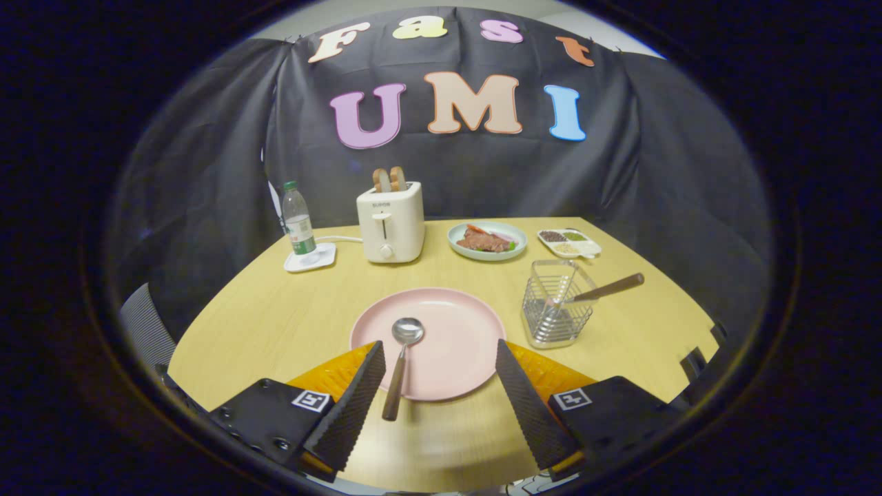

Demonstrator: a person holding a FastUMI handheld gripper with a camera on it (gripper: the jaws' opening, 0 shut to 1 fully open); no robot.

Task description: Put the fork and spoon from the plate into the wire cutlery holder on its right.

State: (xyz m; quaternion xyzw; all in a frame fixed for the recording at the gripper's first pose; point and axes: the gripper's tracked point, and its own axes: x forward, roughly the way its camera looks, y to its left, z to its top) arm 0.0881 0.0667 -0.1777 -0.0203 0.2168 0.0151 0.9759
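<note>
A pink plate (455,331) lies on the wooden table just ahead of my fingers. On its left part rests a spoon (401,358), steel bowl pointing away and brown wooden handle reaching over the near rim, close beside my left finger. To the plate's right stands the wire cutlery holder (555,303); a utensil with a brown wooden handle (610,287) leans in it, handle sticking out to the right, most likely the fork. My gripper (441,399) is open above the plate's near edge, with nothing between its fingers.
At the back of the table stand a white toaster (390,222) with two bread slices, a water bottle (298,222) on a white coaster, a light plate of food (487,240) and a small divided dish (569,243). Black cloth walls the booth behind.
</note>
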